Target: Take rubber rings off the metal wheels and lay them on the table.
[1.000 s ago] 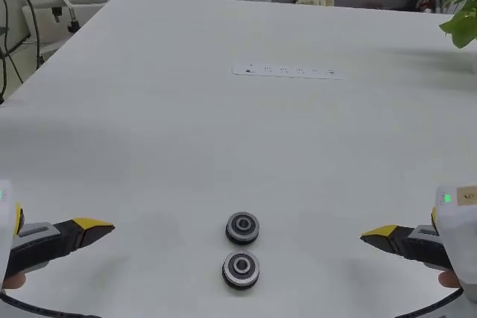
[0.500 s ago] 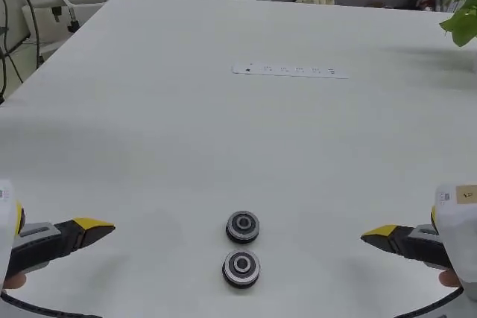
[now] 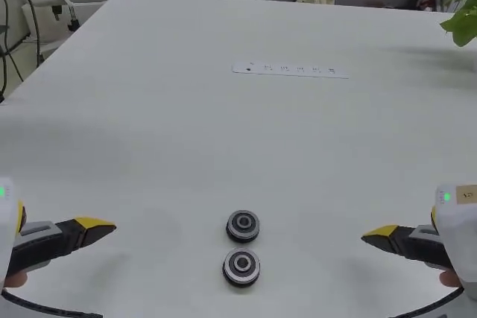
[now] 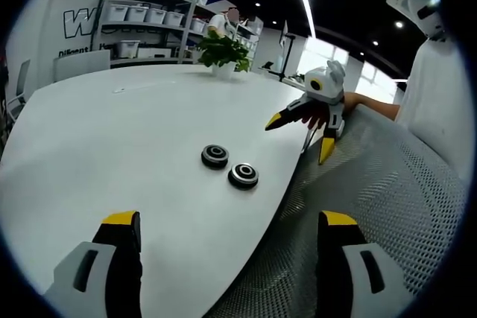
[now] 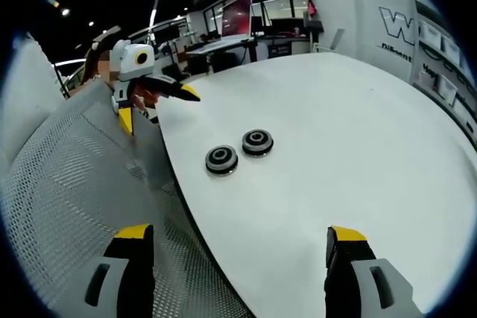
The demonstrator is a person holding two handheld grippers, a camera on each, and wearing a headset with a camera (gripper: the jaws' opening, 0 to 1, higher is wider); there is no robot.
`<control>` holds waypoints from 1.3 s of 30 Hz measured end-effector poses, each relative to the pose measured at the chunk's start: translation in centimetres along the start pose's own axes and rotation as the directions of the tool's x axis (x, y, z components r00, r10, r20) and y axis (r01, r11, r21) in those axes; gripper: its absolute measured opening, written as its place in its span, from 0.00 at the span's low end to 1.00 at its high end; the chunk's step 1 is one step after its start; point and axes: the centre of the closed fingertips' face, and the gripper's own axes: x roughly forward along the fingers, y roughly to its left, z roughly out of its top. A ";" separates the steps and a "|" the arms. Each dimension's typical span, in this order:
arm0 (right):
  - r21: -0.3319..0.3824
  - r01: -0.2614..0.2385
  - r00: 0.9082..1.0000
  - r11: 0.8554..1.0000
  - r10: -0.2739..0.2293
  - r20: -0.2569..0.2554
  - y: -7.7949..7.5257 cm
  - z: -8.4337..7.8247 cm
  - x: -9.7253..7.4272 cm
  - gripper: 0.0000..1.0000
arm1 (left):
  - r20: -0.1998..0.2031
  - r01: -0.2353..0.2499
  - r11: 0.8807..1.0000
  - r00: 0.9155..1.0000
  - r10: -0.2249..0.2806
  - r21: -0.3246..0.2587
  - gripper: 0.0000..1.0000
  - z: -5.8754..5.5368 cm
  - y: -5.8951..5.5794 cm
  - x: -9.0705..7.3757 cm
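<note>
Two metal wheels with black rubber rings lie flat near the table's front edge, a far wheel [image 3: 243,226] and a near wheel [image 3: 241,267] close together. My left gripper [image 3: 97,227] hovers to their left and my right gripper [image 3: 375,236] to their right, both well apart from them. In the left gripper view the left gripper [image 4: 227,232] stands wide open and empty, with the far wheel [image 4: 215,156] and near wheel [image 4: 244,175] ahead. The right gripper [image 5: 240,236] is also wide open, facing the far wheel [image 5: 257,142] and near wheel [image 5: 222,159].
A white power strip [image 3: 289,70] is set flat in the table's middle, far beyond the wheels. A green plant [image 3: 462,13] stands at the back right. The white table [image 3: 186,132] stretches wide around the wheels; its front edge runs just below them.
</note>
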 end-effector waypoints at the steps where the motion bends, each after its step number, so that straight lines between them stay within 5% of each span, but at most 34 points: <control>1: 0.001 -0.003 1.000 1.000 0.003 0.001 0.1 0.0 0.0 0.93 | 0.000 0.001 1.000 1.000 -0.001 0.004 0.97 0.0 0.0 0.0; 11: 0.009 0.001 1.000 1.000 -0.001 0.007 -0.1 0.1 -0.1 0.93 | -0.010 0.020 1.000 1.000 -0.020 0.016 0.93 -0.1 -0.4 0.1; 20: 0.033 0.020 0.999 0.999 -0.021 0.045 -0.7 0.7 -0.4 0.93 | -0.068 0.066 0.987 0.996 -0.057 0.145 0.95 0.4 -1.2 0.1; 27: 0.010 0.014 0.999 1.000 -0.014 0.052 -0.8 1.7 -0.8 0.92 | -0.018 0.076 0.980 0.997 -0.074 0.186 0.94 3.5 -1.8 -0.7; 32: -0.035 0.016 0.998 0.999 -0.014 0.055 -1.2 3.2 -1.3 0.92 | 0.037 0.046 0.965 0.998 -0.057 0.257 0.92 6.9 -2.0 -1.4; 39: -0.090 0.029 0.998 0.996 -0.024 0.057 -1.8 5.4 -1.5 0.91 | 0.061 0.029 0.946 0.997 -0.051 0.323 0.93 9.6 -1.9 -1.8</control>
